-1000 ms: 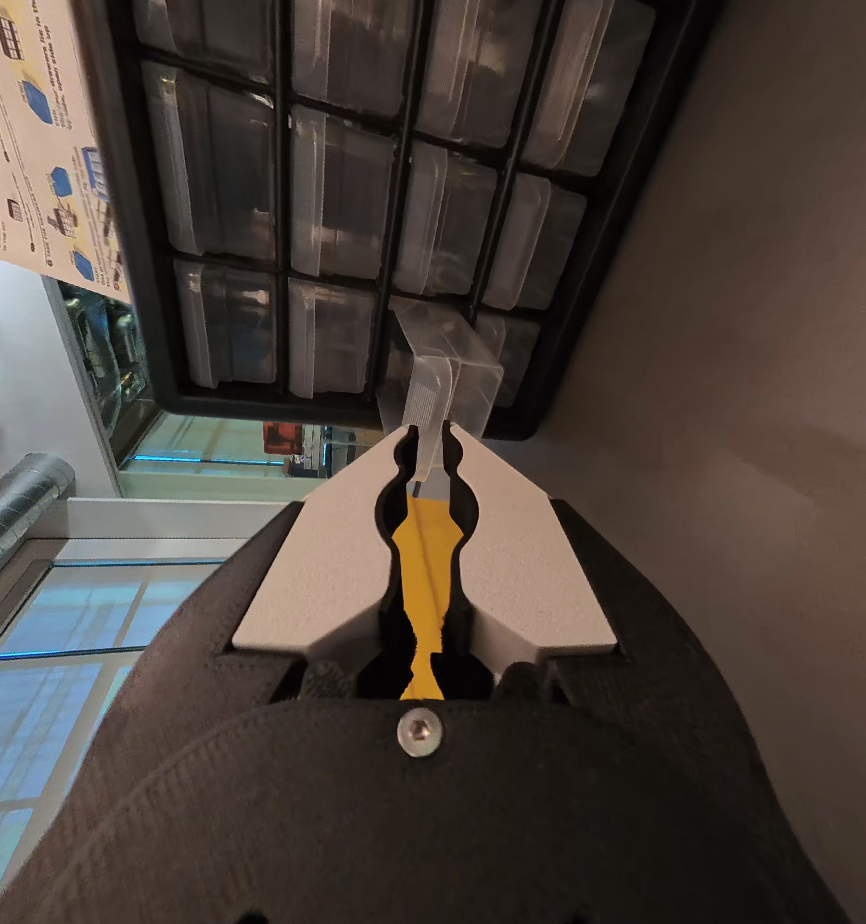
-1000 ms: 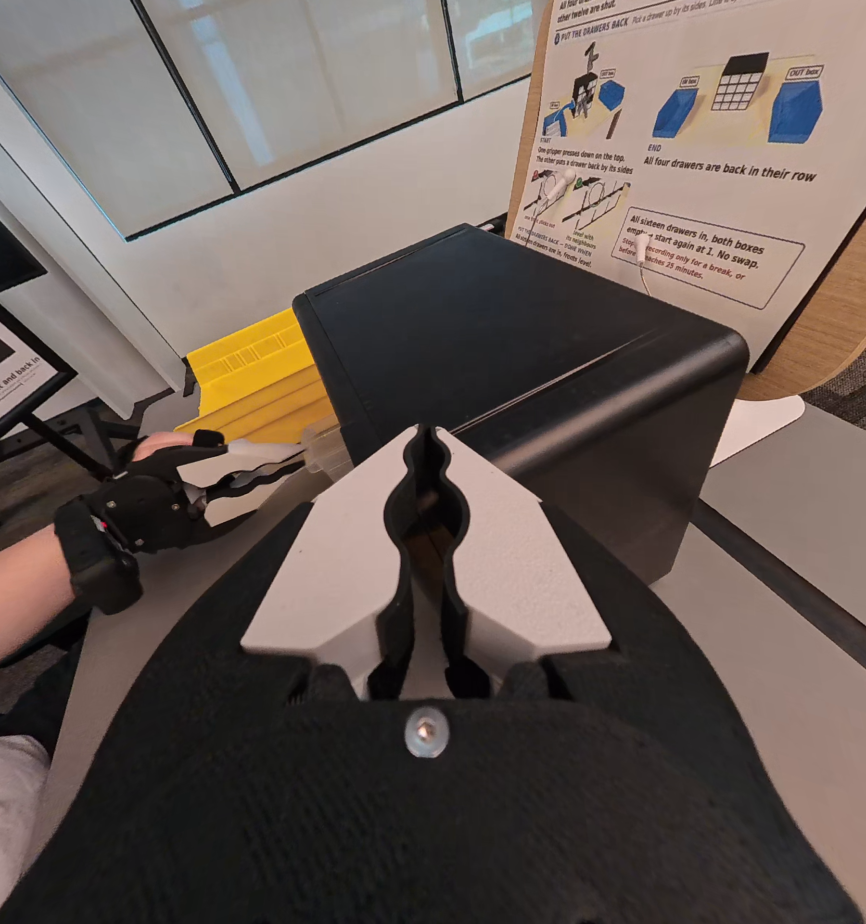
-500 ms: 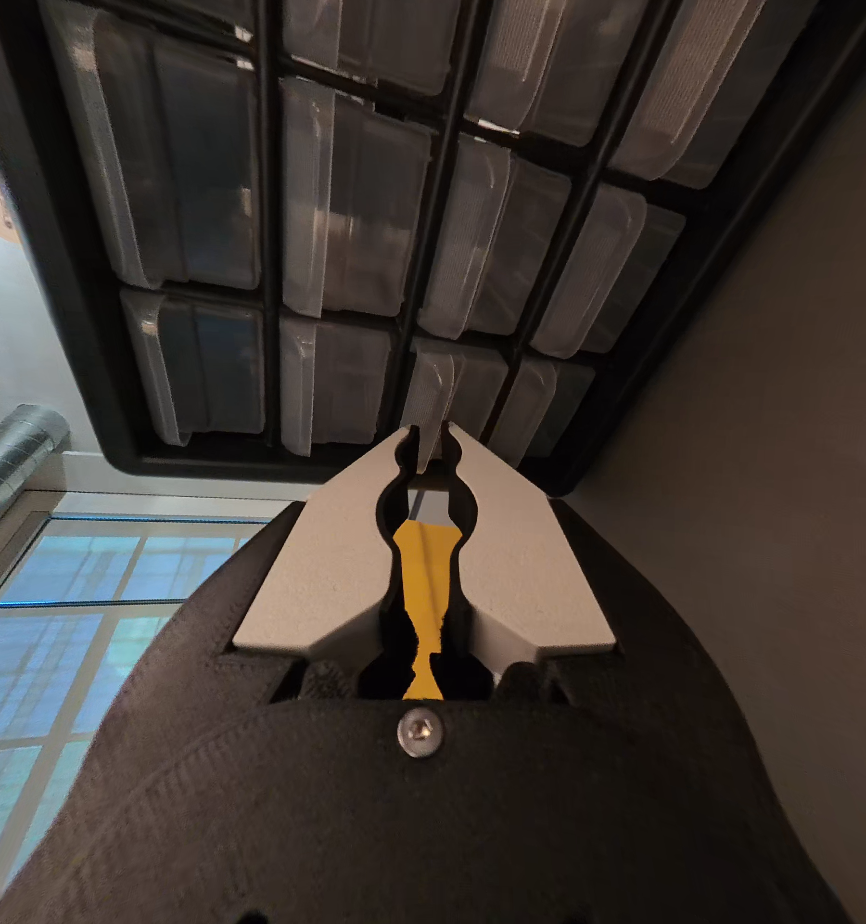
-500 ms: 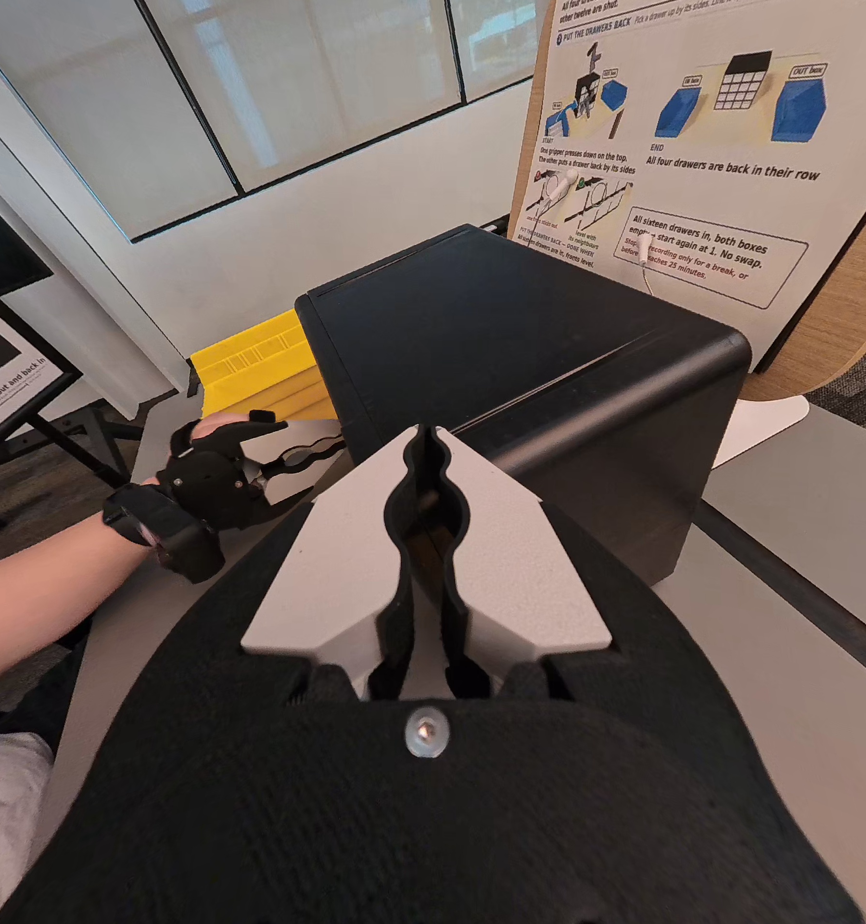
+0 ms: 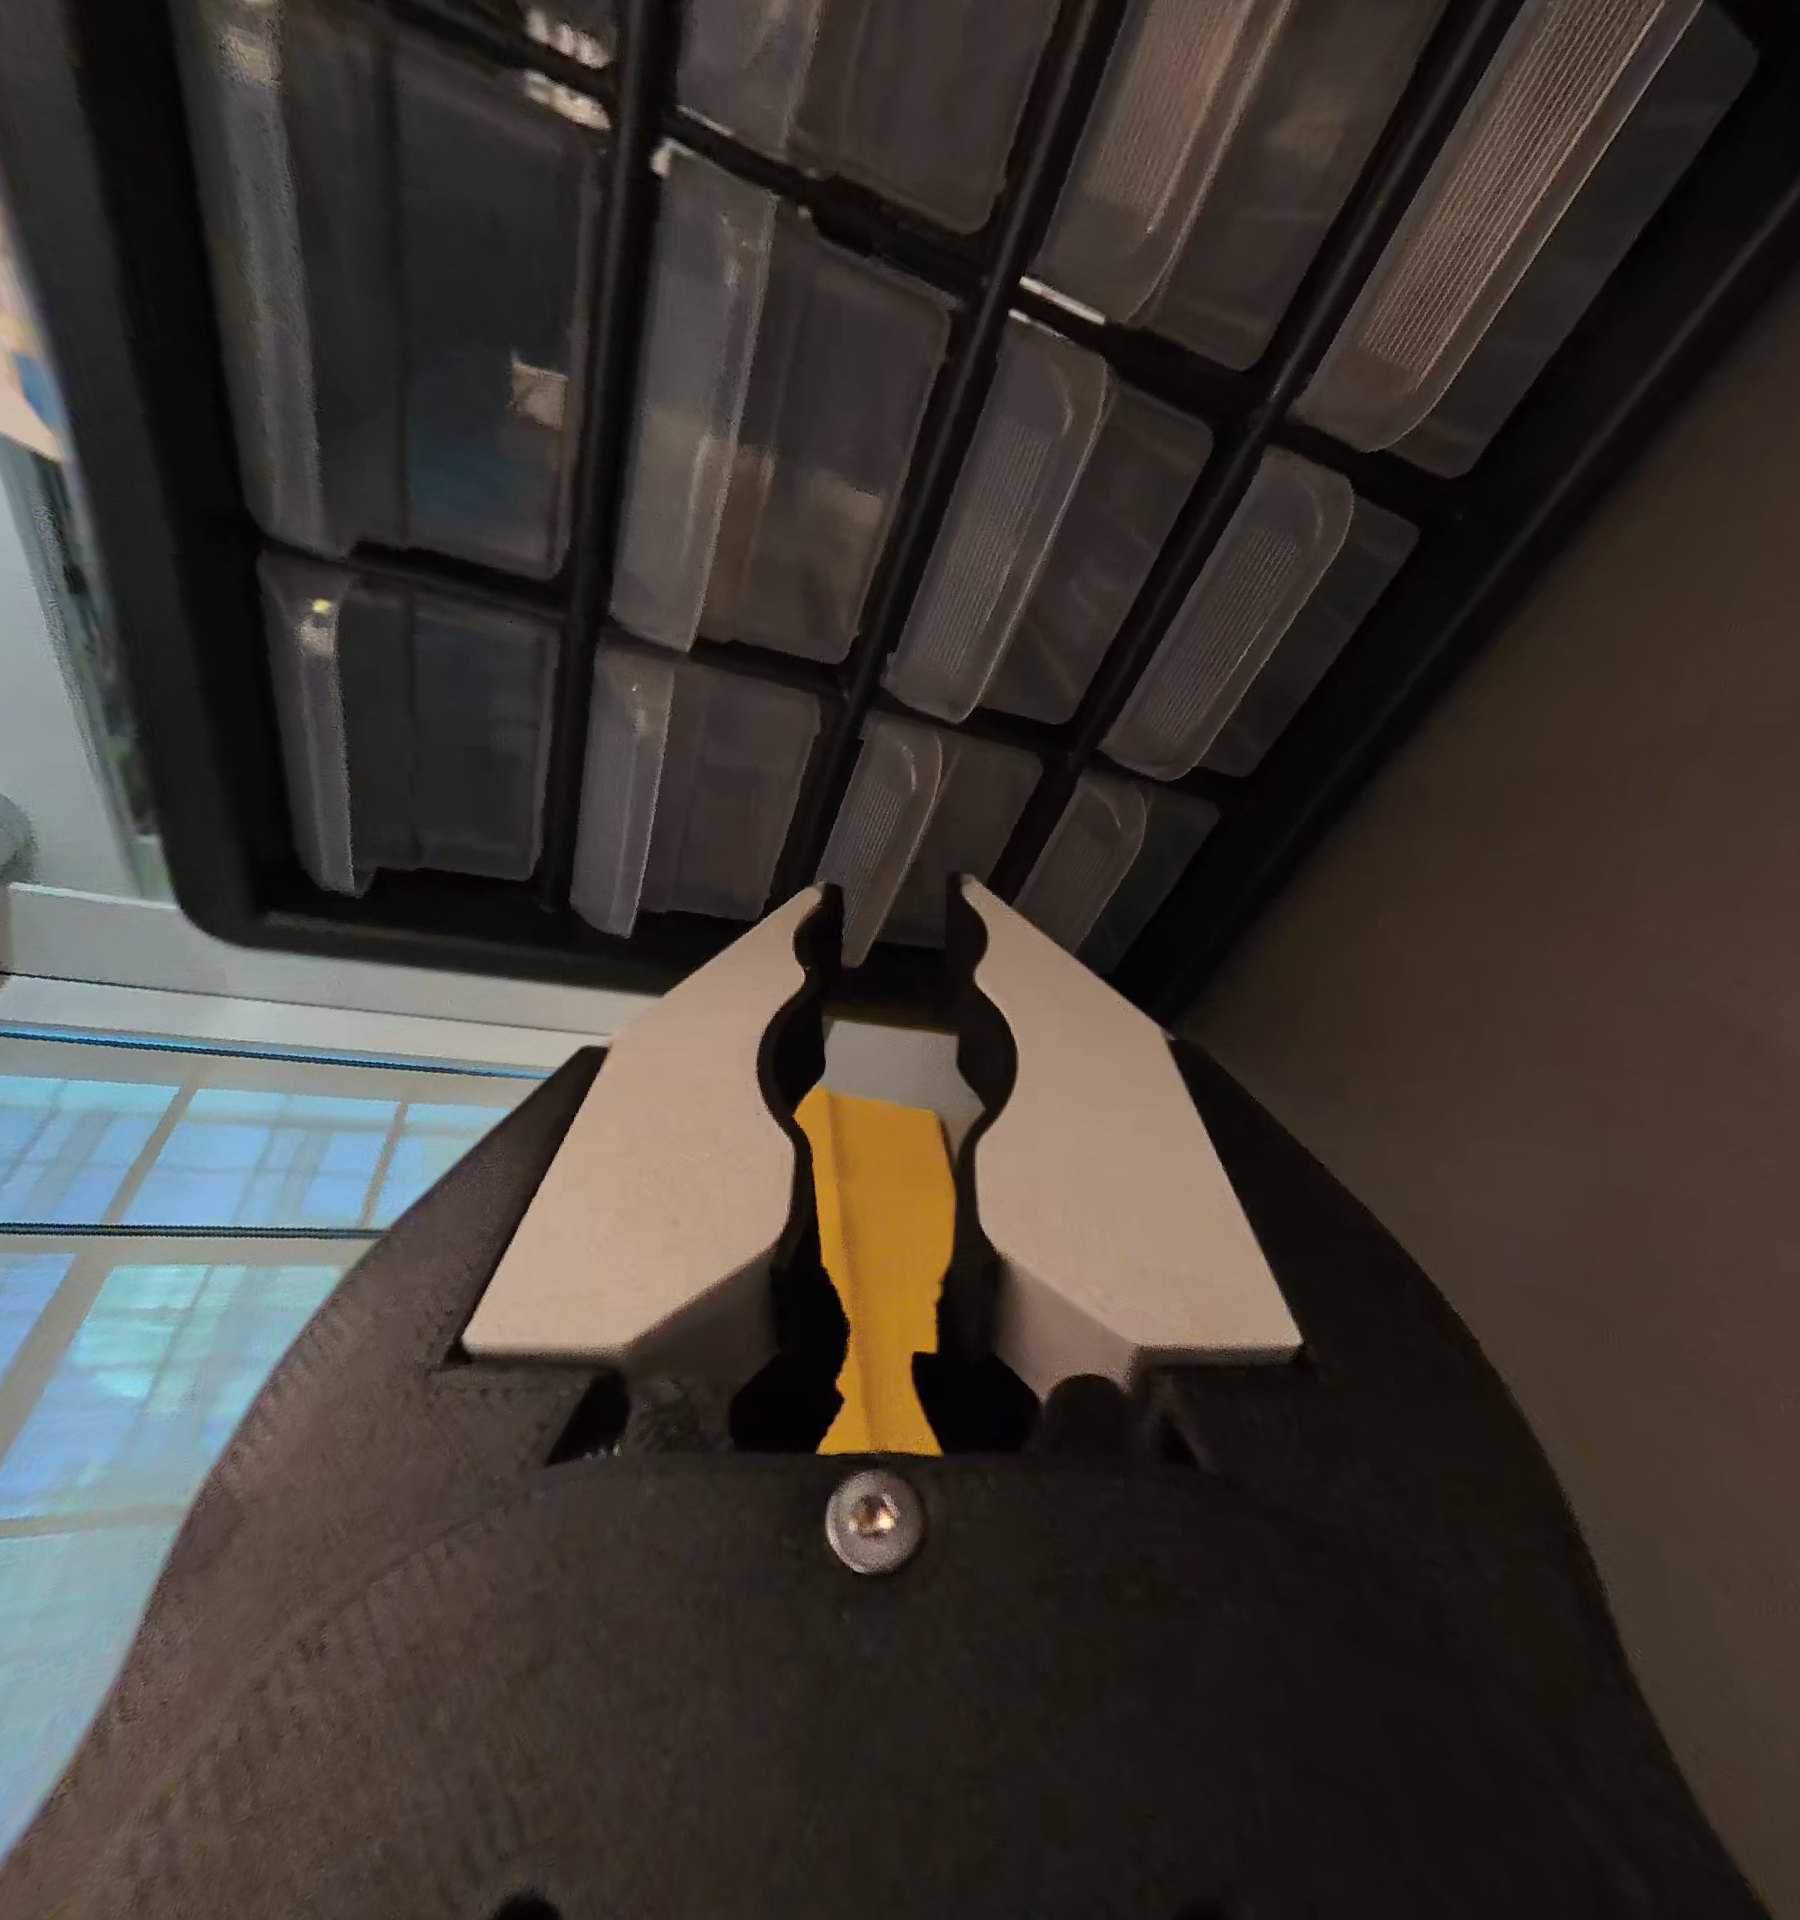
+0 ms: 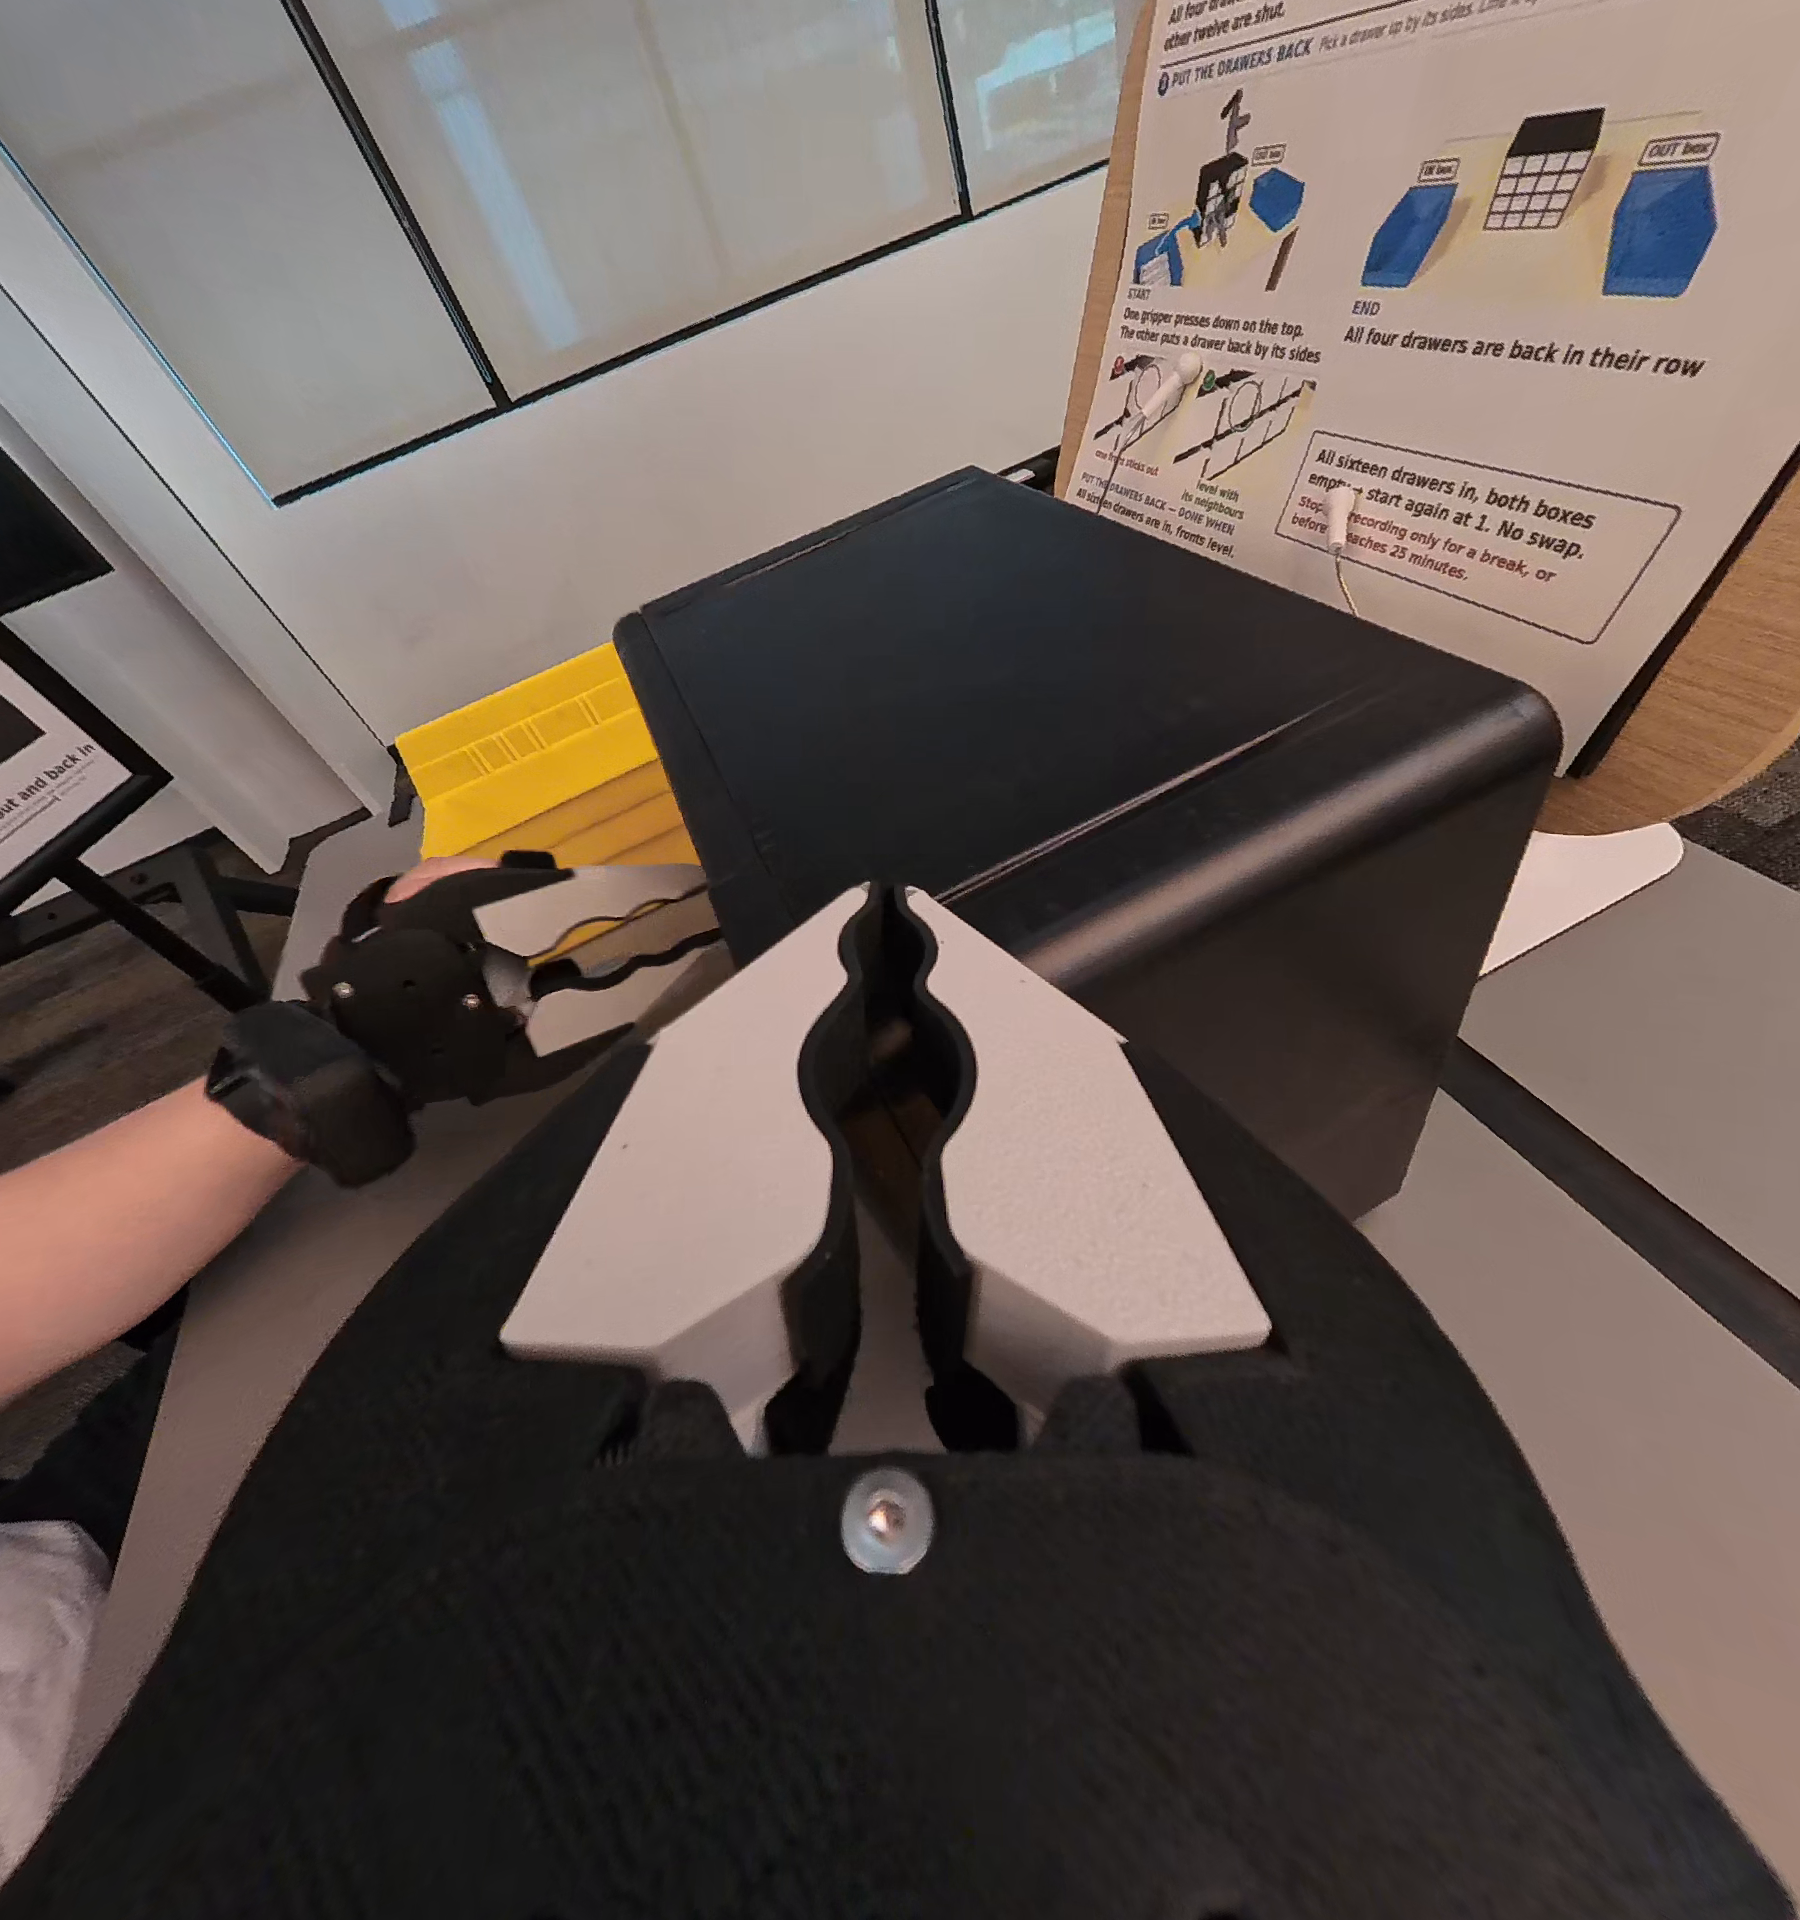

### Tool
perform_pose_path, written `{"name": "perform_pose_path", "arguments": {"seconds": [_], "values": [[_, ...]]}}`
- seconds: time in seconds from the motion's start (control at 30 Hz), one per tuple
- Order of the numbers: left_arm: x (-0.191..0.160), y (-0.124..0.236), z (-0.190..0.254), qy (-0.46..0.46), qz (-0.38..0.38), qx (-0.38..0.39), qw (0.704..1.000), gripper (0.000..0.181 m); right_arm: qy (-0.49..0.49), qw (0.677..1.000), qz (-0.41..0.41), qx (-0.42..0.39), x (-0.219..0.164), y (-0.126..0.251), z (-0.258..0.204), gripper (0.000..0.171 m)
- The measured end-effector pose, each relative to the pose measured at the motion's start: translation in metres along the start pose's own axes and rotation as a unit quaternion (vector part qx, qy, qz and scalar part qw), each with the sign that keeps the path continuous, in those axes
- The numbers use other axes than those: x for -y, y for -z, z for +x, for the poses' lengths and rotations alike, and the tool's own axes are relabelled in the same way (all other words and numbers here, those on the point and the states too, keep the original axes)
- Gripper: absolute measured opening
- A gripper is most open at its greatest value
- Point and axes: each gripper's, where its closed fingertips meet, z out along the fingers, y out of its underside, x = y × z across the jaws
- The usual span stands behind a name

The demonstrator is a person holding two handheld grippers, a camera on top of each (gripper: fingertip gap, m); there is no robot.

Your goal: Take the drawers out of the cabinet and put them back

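Observation:
The black cabinet (image 5: 200,727) fills the left wrist view, turned sideways, with its clear drawers all seated in their slots. My left gripper (image 5: 891,904) is open by a narrow gap. The handle tab of a clear drawer (image 5: 937,810) in the row nearest the table sits between its fingertips, close to the left finger (image 5: 709,1091). In the right wrist view my right gripper (image 6: 880,894) is shut on nothing, with its tips at the near top edge of the cabinet (image 6: 1031,727). The left gripper (image 6: 709,920) also shows there, at the cabinet's front.
A yellow bin (image 6: 532,758) stands behind the left gripper, next to the cabinet. An instruction poster on a wooden board (image 6: 1447,312) leans behind the cabinet. A framed sign on a stand (image 6: 13,790) is at far left. The grey table (image 6: 1654,1039) runs to the right. About 25 cm separates my left fingertips from my right.
The left gripper pushed the protruding clear drawer fully into the cabinet, moving closer to the front, then opened its jaws off the handle. The right gripper has not moved.

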Motion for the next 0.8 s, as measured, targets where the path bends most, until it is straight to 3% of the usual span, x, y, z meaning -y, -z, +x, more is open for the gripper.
{"name": "perform_pose_path", "arguments": {"seconds": [0.2,0.37,0.4,0.43,0.63,0.8], "values": [[0.009,0.057,-0.048,0.165,0.113,0.038,0.979,0.024,0.064,0.998,-0.017,-0.006,0.002,0.004,-0.013,0.0],[0.03,0.103,-0.128,0.307,0.224,0.067,0.922,0.026,0.123,0.987,0.092,-0.045,0.05,0.039,-0.037,0.0],[0.039,0.111,-0.141,0.323,0.255,0.058,0.909,0.022,0.128,0.984,0.109,-0.056,0.057,0.045,-0.04,0.0],[0.048,0.118,-0.152,0.333,0.284,0.045,0.898,0.005,0.134,0.982,0.119,-0.068,0.062,0.048,-0.042,0.0],[0.071,0.117,-0.208,0.396,0.325,0.0,0.859,0.0,0.16,0.98,0.038,-0.115,0.045,0.028,-0.037,0.002],[0.079,0.112,-0.237,0.462,0.383,-0.076,0.796,0.0,0.158,0.975,0.007,-0.157,0.042,0.007,-0.028,0.009]]}}
